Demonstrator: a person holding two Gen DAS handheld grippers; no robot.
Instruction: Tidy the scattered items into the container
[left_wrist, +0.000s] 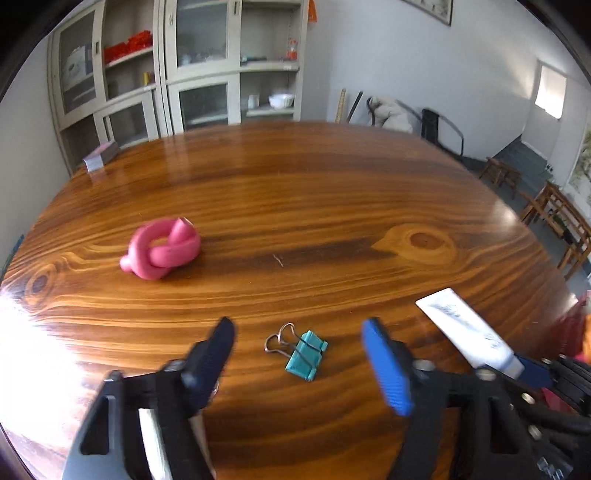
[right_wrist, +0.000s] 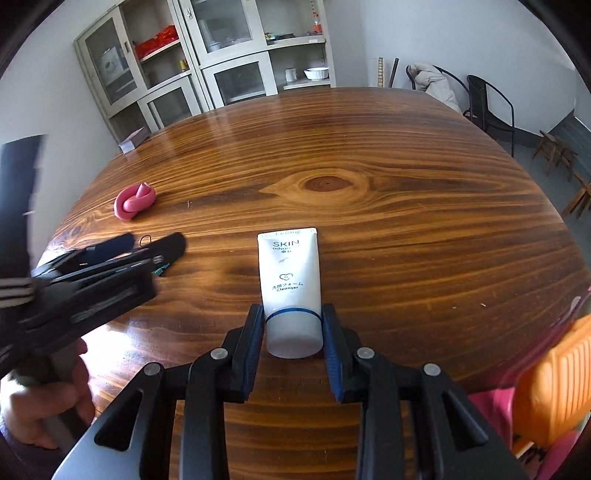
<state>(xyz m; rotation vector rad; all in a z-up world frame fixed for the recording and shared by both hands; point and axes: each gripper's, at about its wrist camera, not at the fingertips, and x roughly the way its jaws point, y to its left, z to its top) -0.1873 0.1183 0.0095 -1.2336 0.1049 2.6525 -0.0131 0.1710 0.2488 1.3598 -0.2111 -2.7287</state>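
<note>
A teal binder clip (left_wrist: 306, 355) lies on the wooden table (left_wrist: 314, 192) between the fingers of my left gripper (left_wrist: 299, 326), which stands open around it without touching. A pink knotted toy (left_wrist: 160, 254) rests further out to the left. My right gripper (right_wrist: 291, 312) is shut on the cap end of a white cleanser tube (right_wrist: 289, 266), which points away from me above the table (right_wrist: 369, 155). The right wrist view also shows the left gripper (right_wrist: 151, 242) at the left over the clip (right_wrist: 160, 270), and the pink toy (right_wrist: 133, 202) beyond it.
An orange slatted container (right_wrist: 554, 384) sits at the near right, off the table's edge. A small purple box (right_wrist: 133, 142) lies at the far left corner. A glass-door cabinet (right_wrist: 207, 62) and chairs (right_wrist: 487, 107) stand behind the table. A hand (right_wrist: 44, 398) holds the left gripper.
</note>
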